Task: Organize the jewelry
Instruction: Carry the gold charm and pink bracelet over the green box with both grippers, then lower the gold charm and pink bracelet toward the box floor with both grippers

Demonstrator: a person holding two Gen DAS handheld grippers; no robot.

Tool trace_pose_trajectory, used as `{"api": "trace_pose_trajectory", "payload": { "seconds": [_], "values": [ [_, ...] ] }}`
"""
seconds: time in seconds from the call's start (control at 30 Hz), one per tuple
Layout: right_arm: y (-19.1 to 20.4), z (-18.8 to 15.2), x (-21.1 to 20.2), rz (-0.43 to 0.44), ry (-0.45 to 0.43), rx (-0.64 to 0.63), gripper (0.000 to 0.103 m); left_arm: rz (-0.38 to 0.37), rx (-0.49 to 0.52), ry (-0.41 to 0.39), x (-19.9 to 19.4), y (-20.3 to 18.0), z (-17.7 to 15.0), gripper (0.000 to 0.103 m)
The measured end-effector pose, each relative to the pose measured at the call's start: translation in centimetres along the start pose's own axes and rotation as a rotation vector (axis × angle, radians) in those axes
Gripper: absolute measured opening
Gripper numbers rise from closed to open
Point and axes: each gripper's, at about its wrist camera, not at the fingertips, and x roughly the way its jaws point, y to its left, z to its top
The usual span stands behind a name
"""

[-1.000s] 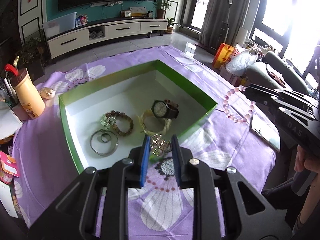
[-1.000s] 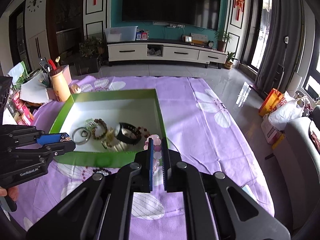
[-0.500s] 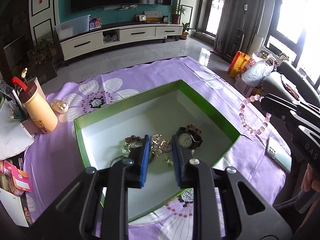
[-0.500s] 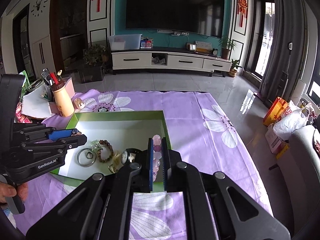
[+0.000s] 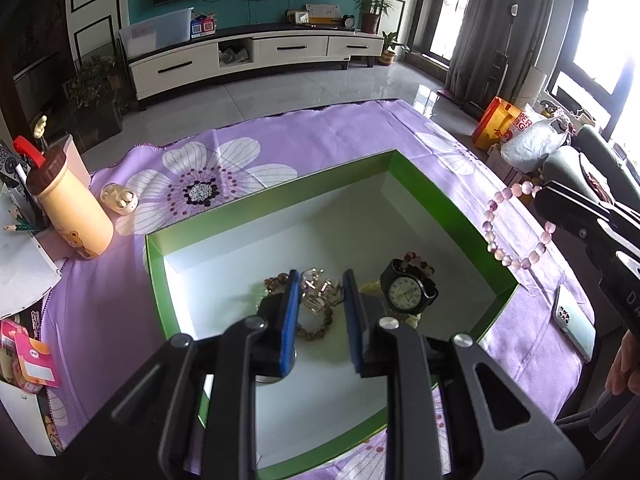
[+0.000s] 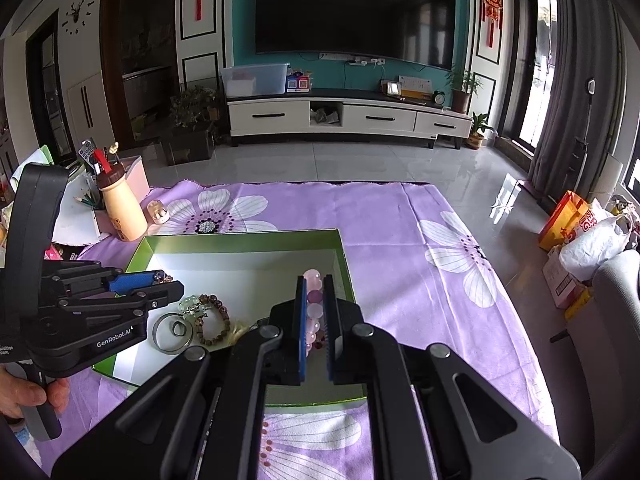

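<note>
The pink bracelet (image 6: 313,307) is clamped in the right gripper (image 6: 312,316) above the box (image 6: 240,240). It should be lowered inside the right wall before release. The left gripper (image 5: 319,312) is held apart, empty, over the jewelry.

I see a green box (image 5: 448,200) with a white inside, open-topped, lying flat on the purple cloth. Inside it, toward the near side, a black watch (image 5: 407,290) with a pale dial rests on its strap, right of a brown bead bracelet (image 6: 216,320) and a gold trinket (image 5: 318,292). A metal bangle (image 6: 170,334) lies furthest left. A pink bead bracelet (image 5: 514,222) hangs above the box's right edge, pinched between 2 pads.
</note>
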Motion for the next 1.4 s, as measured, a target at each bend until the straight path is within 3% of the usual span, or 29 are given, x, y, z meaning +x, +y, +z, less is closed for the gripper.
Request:
{"api": "trace_pose_trajectory", "payload": {
  "seconds": [0.4, 1.4],
  "values": [
    [0.1, -0.6, 4.0, 0.033, 0.080, 0.034, 0.007, -0.009, -0.024, 0.100, 3.5, 1.3, 0.6, 0.021],
    [1.7, -0.1, 8.7, 0.050, 0.157, 0.008, 0.007, 0.020, -0.032, 0.209, 7.6, 2.7, 0.9, 0.021]
  ]
}}
